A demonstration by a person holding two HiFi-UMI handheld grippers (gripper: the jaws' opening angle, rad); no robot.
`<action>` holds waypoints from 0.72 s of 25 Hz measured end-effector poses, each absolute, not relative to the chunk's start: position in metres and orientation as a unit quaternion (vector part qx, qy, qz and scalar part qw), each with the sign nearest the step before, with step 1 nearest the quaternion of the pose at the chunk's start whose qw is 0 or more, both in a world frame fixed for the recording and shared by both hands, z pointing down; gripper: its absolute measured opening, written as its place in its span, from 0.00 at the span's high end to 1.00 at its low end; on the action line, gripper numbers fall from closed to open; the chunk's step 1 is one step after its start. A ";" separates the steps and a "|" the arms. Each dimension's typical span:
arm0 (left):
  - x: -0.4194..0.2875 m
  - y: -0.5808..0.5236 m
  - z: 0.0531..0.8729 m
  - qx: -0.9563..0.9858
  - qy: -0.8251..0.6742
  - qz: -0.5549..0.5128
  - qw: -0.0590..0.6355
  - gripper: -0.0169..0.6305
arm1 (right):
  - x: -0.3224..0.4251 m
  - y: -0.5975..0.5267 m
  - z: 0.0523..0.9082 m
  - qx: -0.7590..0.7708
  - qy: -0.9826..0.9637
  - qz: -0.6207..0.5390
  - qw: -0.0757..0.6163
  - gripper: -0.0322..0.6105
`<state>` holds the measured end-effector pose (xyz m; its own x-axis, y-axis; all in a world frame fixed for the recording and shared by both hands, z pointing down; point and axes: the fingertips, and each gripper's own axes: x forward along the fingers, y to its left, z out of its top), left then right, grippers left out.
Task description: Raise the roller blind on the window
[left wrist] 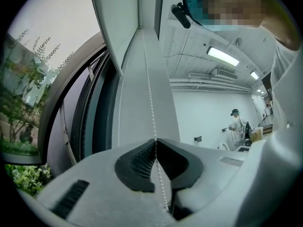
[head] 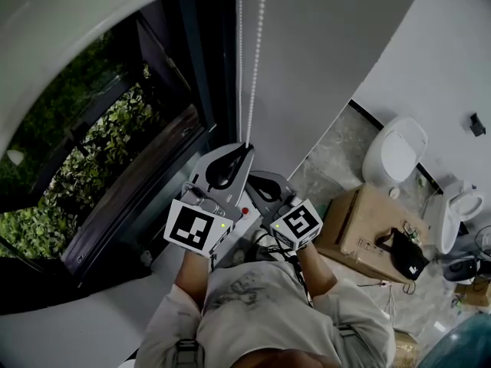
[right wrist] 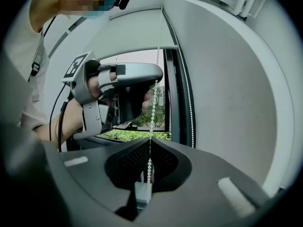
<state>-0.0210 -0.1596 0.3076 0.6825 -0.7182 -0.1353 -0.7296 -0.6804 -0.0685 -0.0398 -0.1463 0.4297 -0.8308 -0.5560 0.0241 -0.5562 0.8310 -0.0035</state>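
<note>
A white bead chain (head: 252,60) hangs down the wall beside the window. My left gripper (head: 245,147) is shut on it, the beads pinched between its dark pads (left wrist: 142,161) at the tips (left wrist: 155,140). Just below, my right gripper (head: 261,181) is shut on the same strand (right wrist: 152,109), which runs down through its closed jaws (right wrist: 150,139). In the right gripper view the left gripper (right wrist: 118,84) sits directly above, held by a hand. A second strand (right wrist: 190,103) hangs free along the frame. The pale roller blind (right wrist: 137,32) covers the window's upper part; greenery (right wrist: 128,135) shows below it.
The dark window frame (head: 196,67) and a white sill (head: 107,313) lie to the left. To the right stand a toilet (head: 395,152) and a cardboard box (head: 357,221) with a black item (head: 406,255). Another person (left wrist: 235,125) stands far back in the room.
</note>
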 end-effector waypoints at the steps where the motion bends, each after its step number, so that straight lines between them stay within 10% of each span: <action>1: -0.021 -0.160 0.308 -0.916 0.395 0.050 0.056 0.95 | -0.040 -0.147 0.428 0.290 -0.957 0.002 0.008 0.93; 18: -0.023 -0.160 0.353 -0.919 0.393 0.032 0.002 0.96 | -0.038 -0.147 0.470 0.296 -0.954 0.026 0.051 0.93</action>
